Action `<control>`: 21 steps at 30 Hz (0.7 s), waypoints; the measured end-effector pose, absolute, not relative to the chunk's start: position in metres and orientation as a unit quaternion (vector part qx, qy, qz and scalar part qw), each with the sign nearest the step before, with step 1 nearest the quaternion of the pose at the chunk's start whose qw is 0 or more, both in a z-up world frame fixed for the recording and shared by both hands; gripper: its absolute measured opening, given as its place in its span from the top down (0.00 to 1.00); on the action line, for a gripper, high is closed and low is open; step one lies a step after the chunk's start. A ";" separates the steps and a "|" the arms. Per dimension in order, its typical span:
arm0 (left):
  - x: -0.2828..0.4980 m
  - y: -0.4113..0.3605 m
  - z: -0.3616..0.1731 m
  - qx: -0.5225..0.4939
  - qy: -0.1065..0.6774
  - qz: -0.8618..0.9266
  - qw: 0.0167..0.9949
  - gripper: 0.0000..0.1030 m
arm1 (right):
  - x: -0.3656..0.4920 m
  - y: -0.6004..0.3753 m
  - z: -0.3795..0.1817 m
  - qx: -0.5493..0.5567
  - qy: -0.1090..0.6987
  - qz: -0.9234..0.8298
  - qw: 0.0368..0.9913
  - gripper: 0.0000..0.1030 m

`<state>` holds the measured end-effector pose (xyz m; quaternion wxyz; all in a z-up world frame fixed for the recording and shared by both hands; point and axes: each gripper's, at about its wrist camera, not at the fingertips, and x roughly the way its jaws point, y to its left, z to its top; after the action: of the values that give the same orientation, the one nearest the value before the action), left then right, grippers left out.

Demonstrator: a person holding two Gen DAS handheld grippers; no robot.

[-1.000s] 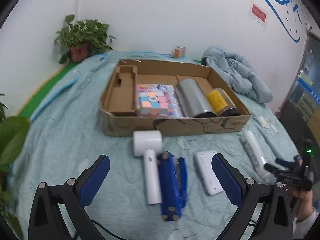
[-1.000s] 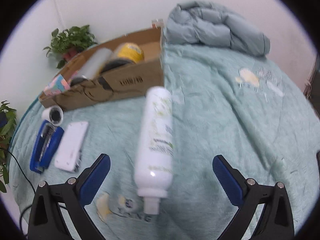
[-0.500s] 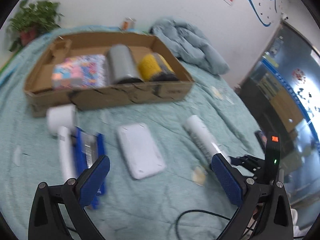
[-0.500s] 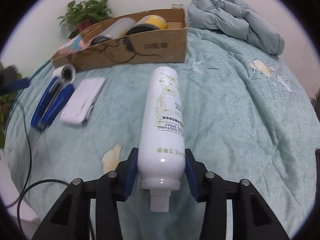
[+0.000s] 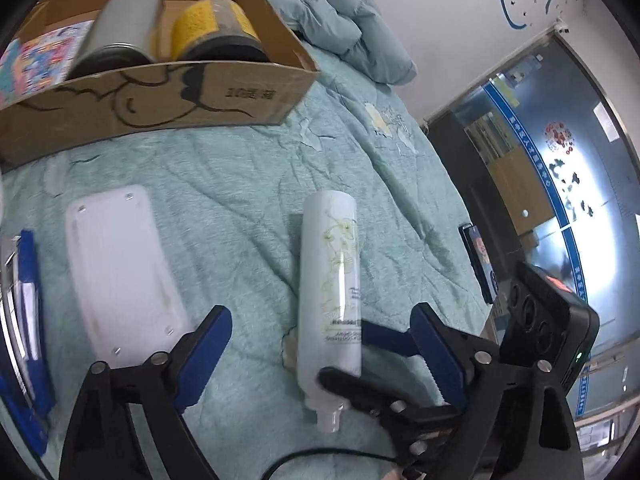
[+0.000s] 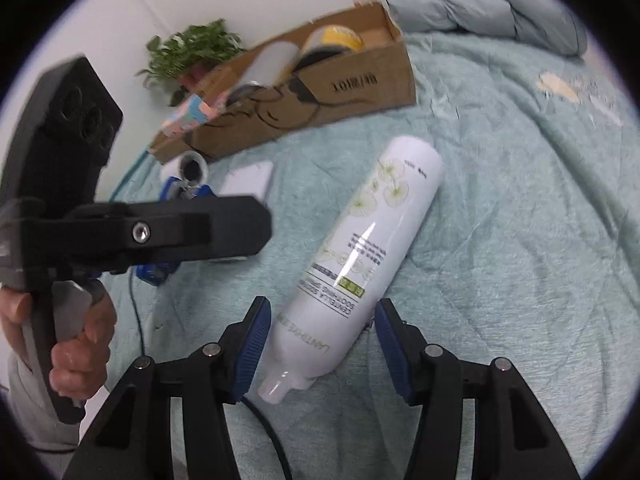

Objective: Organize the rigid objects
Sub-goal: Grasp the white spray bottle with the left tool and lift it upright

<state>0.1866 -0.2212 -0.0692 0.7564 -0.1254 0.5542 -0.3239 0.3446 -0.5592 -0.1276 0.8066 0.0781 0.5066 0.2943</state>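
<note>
The right gripper (image 6: 320,344) is straddling the neck end of the one tall white plastic spray bottle (image 6: 360,260), its blue-padded fingers (image 6: 250,350) spread a little wider than the bottle; from the left wrist view they seem to be touching its sides, so whether they are truly pinching it I cannot tell. The bottle is lying slanted on the pale green quilt (image 6: 520,240), cap toward the camera. The left gripper (image 5: 324,360) is hanging close beside it with its two fingers wide apart, holding nothing. The glossy round body is likely to roll or slide out of a loose, off-centre grip, and the two grippers, crowding each other, could collide. Farther off, one flat white rectangular plastic case (image 5: 120,264) and one blue stapler (image 5: 24,320) are lying loose. Beyond, one brown cardboard box (image 5: 168,96) is holding one silver can (image 5: 120,24), one yellow-labelled jar (image 5: 216,28) and one multicoloured cube (image 5: 36,60).
</note>
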 end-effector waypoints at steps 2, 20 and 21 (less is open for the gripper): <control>0.193 -0.234 -0.076 -0.115 0.564 -0.338 0.745 0.23 | 0.347 -0.553 -0.129 0.081 0.511 0.285 0.807 0.47; 0.206 -0.242 -0.114 -0.099 0.606 -0.307 0.728 0.56 | 0.334 -0.511 -0.132 -0.011 0.491 0.286 0.823 0.51; 0.205 -0.240 -0.113 -0.099 0.604 -0.307 0.729 0.57 | 0.333 -0.510 -0.131 -0.012 0.489 0.286 0.824 0.51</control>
<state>0.2049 -0.2400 -0.1127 0.7289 -0.0987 0.6042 -0.3065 0.3333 -0.5104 -0.1314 0.8239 -0.0121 0.4893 0.2857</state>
